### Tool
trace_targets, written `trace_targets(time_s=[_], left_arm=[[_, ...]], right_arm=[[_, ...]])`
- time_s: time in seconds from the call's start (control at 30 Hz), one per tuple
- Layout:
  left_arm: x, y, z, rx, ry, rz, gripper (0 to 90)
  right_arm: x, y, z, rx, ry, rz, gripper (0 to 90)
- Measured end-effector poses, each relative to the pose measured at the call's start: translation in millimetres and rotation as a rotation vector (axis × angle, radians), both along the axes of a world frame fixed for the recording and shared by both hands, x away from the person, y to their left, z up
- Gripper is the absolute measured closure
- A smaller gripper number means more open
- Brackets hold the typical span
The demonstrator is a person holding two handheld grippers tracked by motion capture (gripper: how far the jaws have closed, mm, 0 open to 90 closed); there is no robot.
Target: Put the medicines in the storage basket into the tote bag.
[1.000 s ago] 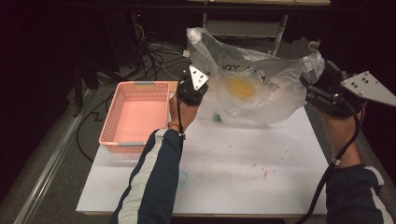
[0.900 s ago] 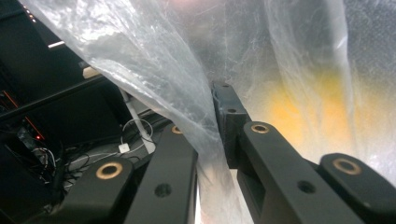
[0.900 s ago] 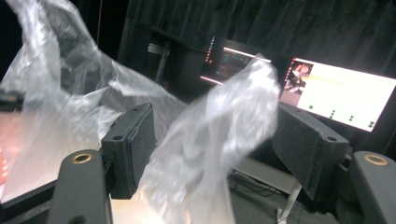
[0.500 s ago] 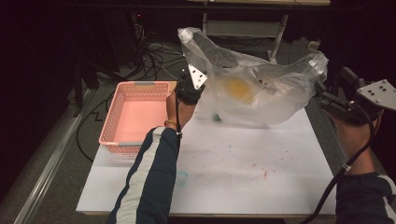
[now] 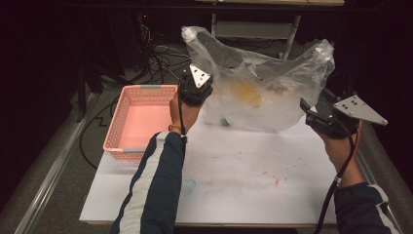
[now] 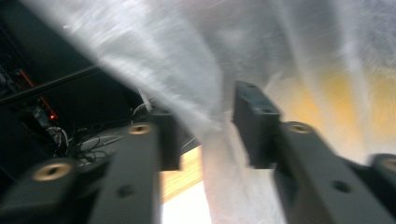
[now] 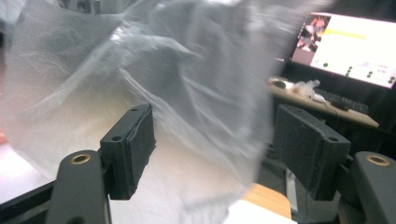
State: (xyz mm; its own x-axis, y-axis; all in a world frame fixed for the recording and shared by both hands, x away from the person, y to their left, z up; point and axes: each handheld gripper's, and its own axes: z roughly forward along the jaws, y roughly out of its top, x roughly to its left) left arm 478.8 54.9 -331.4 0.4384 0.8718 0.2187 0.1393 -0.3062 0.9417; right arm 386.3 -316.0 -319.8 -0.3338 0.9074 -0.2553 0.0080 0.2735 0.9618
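The left gripper (image 6: 203, 126) stands part open, its jaws having just been opening, and a fold of the clear plastic bag (image 5: 263, 83) hangs loose in the gap without being pinched. The right gripper (image 7: 212, 154) is spread wide, the bag's edge drooping between its pads; neither pad presses on it.

In the high view the left gripper (image 5: 195, 87) is held up at the bag's left side, forearm in a dark sleeve with a white stripe reaching forward across the table (image 5: 234, 175). The right gripper (image 5: 324, 119) sits lower, just right of the bag, pointing toward it, wrist bent and cable trailing down.

The bag rests puffed up at the far middle of the table. Something yellow (image 5: 248, 92) shows through the film; what it is cannot be made out. The left gripper view is blurred.

The tabletop is white with faint coloured stains. A pink basket (image 5: 141, 122) sits at its left edge. The room beyond is dark, with cables on the floor and a lit screen (image 7: 355, 46).
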Motion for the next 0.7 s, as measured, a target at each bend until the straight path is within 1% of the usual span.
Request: trace_targets(time_s=[0.03, 0.1, 0.17, 0.2, 0.27, 0.33, 0.43, 0.47, 0.5, 0.53, 0.57, 0.6, 0.7], left_arm=[[-5.5, 1.6, 0.1, 0.001, -0.011, -0.02, 52.1], [-13.2, 4.8, 0.9, -0.003, -0.032, -0.028, 46.7], [-19.9, 9.3, 2.2, -0.03, -0.038, -0.031, 40.9], [-23.3, 11.6, 2.9, -0.03, -0.056, -0.039, 40.9], [-29.4, 12.4, 2.6, -0.033, -0.054, -0.049, 40.8], [-33.1, 12.9, 2.1, -0.03, -0.06, -0.058, 40.6], [-37.3, 13.9, 1.4, -0.044, -0.051, -0.07, 40.6], [-38.9, 14.4, 1.4, -0.036, -0.059, -0.068, 39.7], [-40.7, 15.6, 1.3, -0.037, -0.062, -0.073, 38.3], [-42.5, 17.3, 1.2, -0.04, -0.059, -0.089, 38.3], [-44.8, 18.9, 0.8, -0.036, -0.061, -0.095, 37.9], [-46.5, 20.3, 0.3, -0.034, -0.064, -0.097, 36.5], [-54.1, 27.3, -2.0, -0.031, -0.071, -0.099, 34.7]], right_arm=[[1.1, 0.6, -2.1, 0.0, -0.005, -0.006, 32.9], [2.8, -1.9, -5.0, 0.009, -0.009, -0.025, 33.4], [4.1, -5.2, -6.5, 0.017, -0.008, -0.042, 34.3], [5.0, -7.6, -7.3, 0.019, -0.007, -0.05, 35.0], [7.1, -13.1, -8.8, 0.03, -0.001, -0.069, 35.4], [9.0, -17.5, -10.0, 0.027, -0.008, -0.084, 38.1], [11.9, -23.0, -11.8, 0.042, -0.001, -0.106, 38.4], [13.2, -24.5, -12.9, 0.04, 0.006, -0.105, 38.9], [13.8, -25.2, -13.8, 0.041, 0.011, -0.099, 38.8], [14.0, -25.2, -14.8, 0.038, 0.016, -0.094, 38.6], [14.2, -25.1, -15.4, 0.026, 0.019, -0.085, 38.3], [13.7, -24.6, -15.6, 0.017, 0.024, -0.081, 37.7], [10.8, -24.6, -15.3, 0.011, 0.031, -0.061, 37.7]])
